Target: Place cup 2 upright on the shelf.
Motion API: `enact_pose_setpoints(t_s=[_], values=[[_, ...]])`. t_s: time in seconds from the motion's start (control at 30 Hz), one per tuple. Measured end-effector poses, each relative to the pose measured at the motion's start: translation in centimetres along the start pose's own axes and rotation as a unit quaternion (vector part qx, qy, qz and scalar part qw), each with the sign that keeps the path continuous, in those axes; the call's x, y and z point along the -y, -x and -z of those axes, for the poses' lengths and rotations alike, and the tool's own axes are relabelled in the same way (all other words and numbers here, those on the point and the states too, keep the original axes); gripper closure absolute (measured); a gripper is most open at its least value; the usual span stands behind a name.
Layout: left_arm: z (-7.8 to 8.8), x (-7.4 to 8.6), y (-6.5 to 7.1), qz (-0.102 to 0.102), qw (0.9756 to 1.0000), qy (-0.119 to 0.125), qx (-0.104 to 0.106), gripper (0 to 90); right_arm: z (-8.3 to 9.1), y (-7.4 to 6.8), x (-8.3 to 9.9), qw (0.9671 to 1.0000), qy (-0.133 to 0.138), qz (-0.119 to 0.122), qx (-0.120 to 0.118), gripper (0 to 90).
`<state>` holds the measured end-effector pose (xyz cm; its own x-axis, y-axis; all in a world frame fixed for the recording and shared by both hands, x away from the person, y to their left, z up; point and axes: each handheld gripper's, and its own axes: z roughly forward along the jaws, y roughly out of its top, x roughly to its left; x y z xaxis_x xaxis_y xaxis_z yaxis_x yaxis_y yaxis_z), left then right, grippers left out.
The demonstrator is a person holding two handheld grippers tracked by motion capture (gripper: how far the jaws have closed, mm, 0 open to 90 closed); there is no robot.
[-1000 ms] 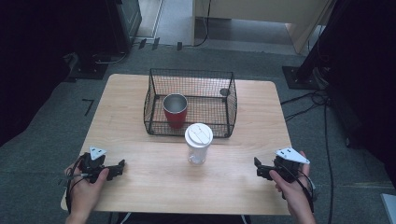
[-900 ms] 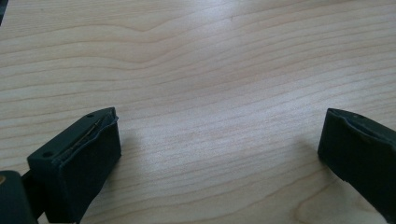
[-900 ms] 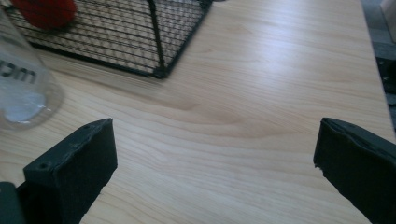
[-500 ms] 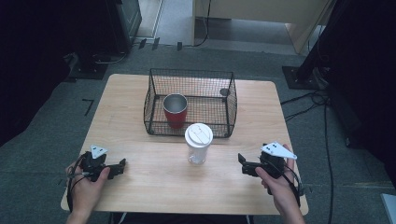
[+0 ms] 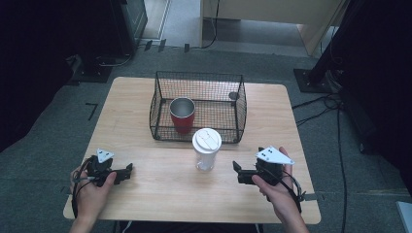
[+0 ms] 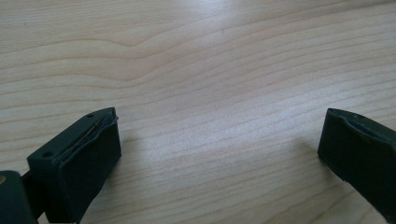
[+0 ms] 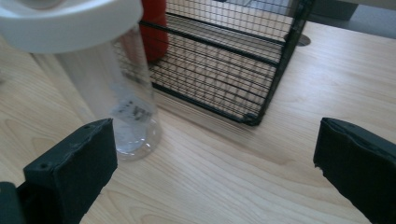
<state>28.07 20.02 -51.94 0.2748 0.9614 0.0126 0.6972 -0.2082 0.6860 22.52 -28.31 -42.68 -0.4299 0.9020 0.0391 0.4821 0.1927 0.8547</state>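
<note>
Moved in toward the clear lidded cup (image 5: 206, 150) over the last second: right gripper (image 5: 239, 173), jaws spread wide, now just beside it, while left gripper (image 5: 127, 171) rests unchanged near the table's (image 5: 145, 194) front-left edge, jaws also wide over bare wood. Best squared up on the cup's clear wall below the white lid (image 7: 70, 21), centred between the jaws before closing, clear of the wire basket (image 5: 240, 111) holding the red cup (image 5: 182, 115).

Lab or studio space: grey carpet floor (image 5: 48, 126), trailing cables (image 5: 335, 116), black equipment stands (image 5: 316, 77), lone wooden table (image 5: 272, 111).
</note>
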Motion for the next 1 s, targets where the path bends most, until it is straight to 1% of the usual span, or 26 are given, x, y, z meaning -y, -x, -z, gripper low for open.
enact_pose_setpoints(t_s=[0.03,0.07,0.1,0.17,0.2,0.23,0.3,0.33,0.37,0.43,0.47,0.53,0.57,0.67,0.7,0.77,0.87,0.93,0.97,1.0], values=[[0.0,0.0,0.0,0.0,1.0,0.0,0.0,0.0,0.0,0.0,0.0,1.0,0.0,0.0,0.0,0.0],[0.0,0.0,0.0,0.0,1.0,0.0,0.0,0.0,-0.1,-0.6,-0.2,1.0,0.002,0.003,-0.007,0.0],[0.0,0.0,0.0,0.0,1.0,0.0,0.0,0.0,-0.1,-0.6,-0.2,1.0,0.002,0.003,-0.007,0.0],[0.0,0.0,0.0,0.0,1.0,0.0,0.0,0.0,-0.4,-1.3,-0.3,0.9998,0.005,0.004,-0.017,0.0],[0.0,0.0,0.0,0.0,1.0,0.0,0.0,0.0,-0.4,-1.3,-0.3,0.9998,0.005,0.004,-0.017,0.0],[0.0,0.0,0.0,0.0,1.0,0.0,0.0,0.0,-0.5,-1.8,-0.5,0.9996,0.007,0.006,-0.026,0.0],[0.0,0.0,0.0,0.0,1.0,0.0,0.0,0.0,-0.6,-2.0,-0.6,0.9995,0.009,0.007,-0.029,0.0],[0.0,0.0,0.0,0.0,1.0,0.0,0.0,0.0,-0.7,-2.2,-0.7,0.9993,0.01,0.01,-0.033,0.0],[0.0,0.0,0.0,-0.001,1.0,0.0,0.002,0.0,-0.9,-2.8,-0.9,0.999,0.013,0.013,-0.042,0.0],[-0.1,-0.1,0.0,-0.002,1.0,0.0,0.003,0.0,-1.2,-3.1,-1.0,0.9986,0.015,0.016,-0.048,0.0],[-0.1,-0.1,0.0,-0.002,1.0,0.0,0.003,0.0,-1.2,-3.1,-1.0,0.9986,0.015,0.016,-0.048,0.0],[-0.2,-0.2,0.0,-0.003,1.0,0.0,0.003,0.0,-1.5,-3.7,-1.2,0.9983,0.015,0.019,-0.054,1.2],[-0.2,-0.2,0.0,-0.004,1.0,0.0,0.004,0.0,-1.8,-4.1,-1.3,0.9981,0.017,0.024,-0.055,3.4],[-0.2,-0.3,0.0,-0.004,1.0,0.0,0.004,0.0,-2.3,-4.7,-1.4,0.9977,0.015,0.027,-0.06,3.4],[-0.2,-0.3,0.0,-0.004,1.0,0.0,0.004,0.0,-2.3,-4.7,-1.4,0.9977,0.015,0.027,-0.06,3.4],[-0.2,-0.3,0.0,-0.004,1.0,-0.001,0.004,0.0,-2.8,-5.3,-1.6,0.9973,0.016,0.028,-0.066,3.4],[-0.2,-0.3,0.0,-0.005,1.0,-0.001,0.005,0.0,-3.1,-5.7,-1.7,0.9971,0.012,0.028,-0.07,3.4],[-0.2,-0.3,0.0,-0.004,1.0,0.0,0.005,0.0,-3.5,-6.0,-1.8,0.9967,0.01,0.032,-0.074,3.4],[-0.3,-0.3,0.0,-0.005,1.0,0.0,0.006,0.0,-3.9,-6.5,-1.8,0.9961,0.01,0.038,-0.079,3.4],[-0.3,-0.3,0.0,-0.006,1.0,-0.001,0.006,0.0,-4.1,-6.6,-1.9,0.996,0.008,0.038,-0.08,3.4]])
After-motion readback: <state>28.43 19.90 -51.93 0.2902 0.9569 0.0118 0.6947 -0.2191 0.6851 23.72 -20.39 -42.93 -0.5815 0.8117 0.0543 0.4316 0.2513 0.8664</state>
